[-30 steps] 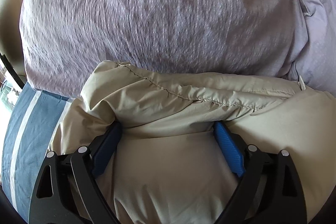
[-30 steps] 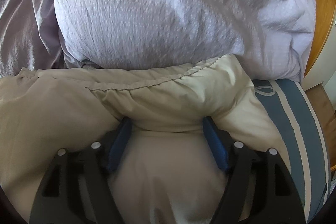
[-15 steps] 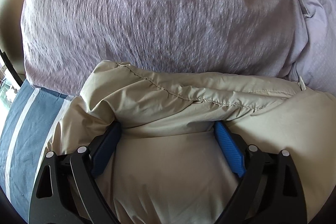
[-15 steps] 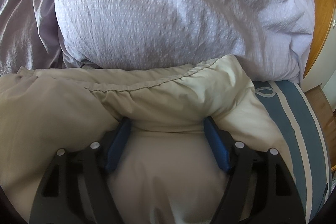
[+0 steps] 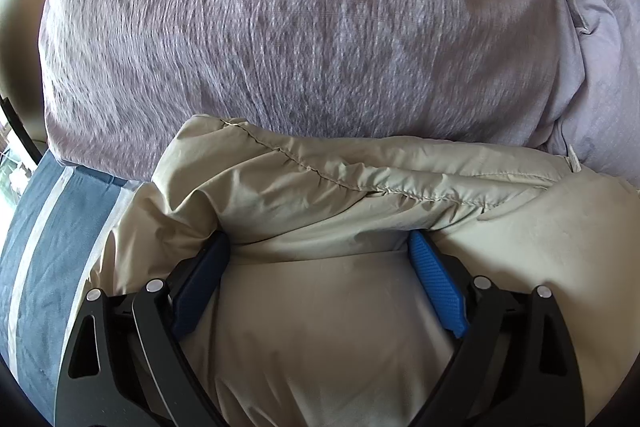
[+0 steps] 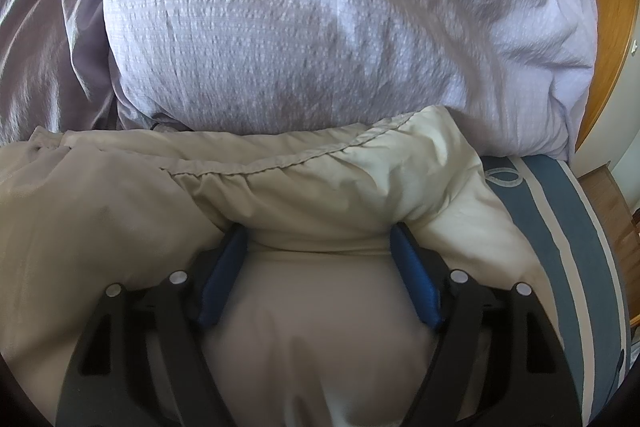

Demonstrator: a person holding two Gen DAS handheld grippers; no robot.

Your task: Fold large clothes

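A beige padded jacket (image 5: 320,187) lies on the bed, its stitched hem bunched against the pillows. My left gripper (image 5: 318,239) stands wide open over it. Both blue tips are tucked under the puffy hem fold, and flat jacket cloth lies between the pads (image 5: 438,287). In the right wrist view the same jacket (image 6: 300,195) bulges up between the blue pads (image 6: 416,279) of my right gripper (image 6: 319,231). Its jaws are opening, with the tips under the hem fold. The fingertips themselves are hidden by the cloth.
A mauve pillow (image 5: 300,27) and a lilac pillow (image 6: 340,27) stand right behind the jacket. A blue sheet with pale stripes (image 5: 52,247) shows at the jacket's left end and right end (image 6: 560,227). Orange wood (image 6: 612,27) rises at the far right.
The right gripper's pads stand slightly further apart around the jacket bulge. The left view has dipped a little; its jaws keep the same width.
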